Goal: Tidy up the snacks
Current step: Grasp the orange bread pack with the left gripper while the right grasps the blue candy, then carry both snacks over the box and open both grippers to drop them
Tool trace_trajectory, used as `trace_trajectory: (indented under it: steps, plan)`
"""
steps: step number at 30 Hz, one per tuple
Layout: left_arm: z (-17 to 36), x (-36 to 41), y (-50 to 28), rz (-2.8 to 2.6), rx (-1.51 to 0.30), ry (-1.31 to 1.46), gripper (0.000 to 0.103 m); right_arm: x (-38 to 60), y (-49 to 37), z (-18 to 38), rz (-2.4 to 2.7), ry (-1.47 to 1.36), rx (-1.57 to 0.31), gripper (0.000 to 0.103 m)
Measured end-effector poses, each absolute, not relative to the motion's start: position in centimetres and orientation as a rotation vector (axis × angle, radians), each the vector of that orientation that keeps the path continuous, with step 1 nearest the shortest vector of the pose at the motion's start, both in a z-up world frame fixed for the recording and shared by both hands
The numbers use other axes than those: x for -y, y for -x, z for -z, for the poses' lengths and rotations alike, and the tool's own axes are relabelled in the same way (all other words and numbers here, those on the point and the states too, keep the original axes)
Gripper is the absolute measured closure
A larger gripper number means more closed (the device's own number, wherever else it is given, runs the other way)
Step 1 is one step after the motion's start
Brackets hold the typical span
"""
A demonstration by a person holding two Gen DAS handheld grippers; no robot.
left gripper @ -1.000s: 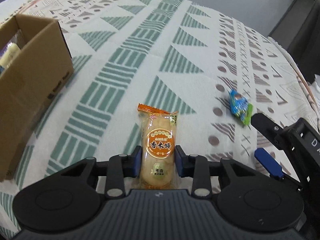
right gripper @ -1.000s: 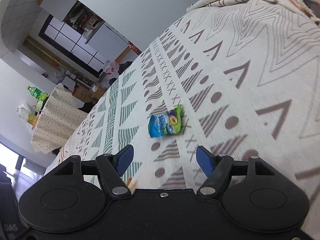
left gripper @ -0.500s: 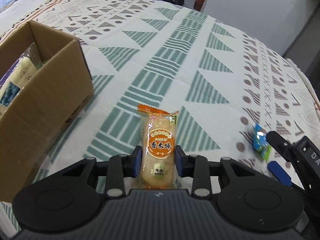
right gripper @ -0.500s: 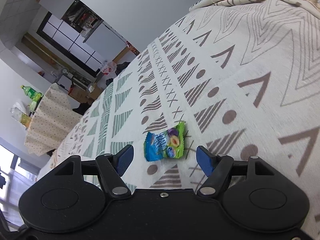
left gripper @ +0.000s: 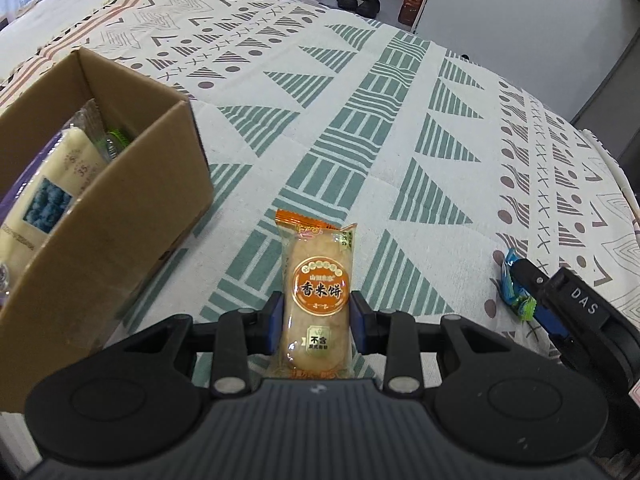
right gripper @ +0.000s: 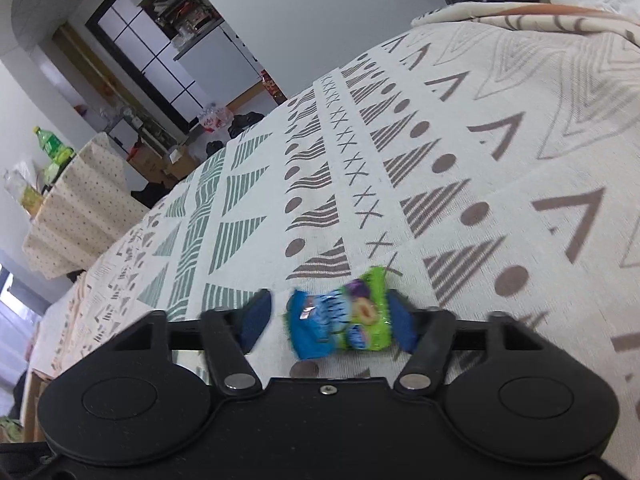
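Orange cracker packet [left gripper: 316, 300] sits pinched in my left gripper [left gripper: 316, 316]; my right gripper [right gripper: 326, 320] has just been closing around the blue-green candy [right gripper: 340, 320], left pad not yet touching.

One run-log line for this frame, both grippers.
left gripper: shut on rice cracker pack | right gripper: jaws just closing around blue-green candy packet, one pad still clear | cardboard box: holds snacks
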State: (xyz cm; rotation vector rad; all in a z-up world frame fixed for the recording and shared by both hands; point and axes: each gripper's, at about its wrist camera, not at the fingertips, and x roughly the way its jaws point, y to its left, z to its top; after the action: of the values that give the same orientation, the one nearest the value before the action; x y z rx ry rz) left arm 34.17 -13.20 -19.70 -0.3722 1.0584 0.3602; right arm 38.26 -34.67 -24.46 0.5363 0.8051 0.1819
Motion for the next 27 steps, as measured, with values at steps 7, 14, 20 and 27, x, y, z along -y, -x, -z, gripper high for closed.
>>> trace_trajectory:
  steps: [7,14,20,27]
  plan:
    - [17.2,12.0,-33.0,-0.344,-1.031,0.401,0.070,34.5,-37.3,23.3,-0.212,-0.525,-0.795,0.073]
    - [13.0,10.3,-31.3,-0.328,-0.959,0.420,0.070,33.3,-35.6,19.7,-0.264,-0.509,-0.702,0.075]
    - [8.7,8.0,-29.6,-0.334,-0.873,0.423,0.070,31.8,-34.6,16.7,-0.324,-0.499,-0.651,0.075]
    - [5.9,4.4,-27.0,-0.381,-0.810,0.448,0.070,28.0,-32.8,13.9,-0.447,-0.477,-0.599,0.075]
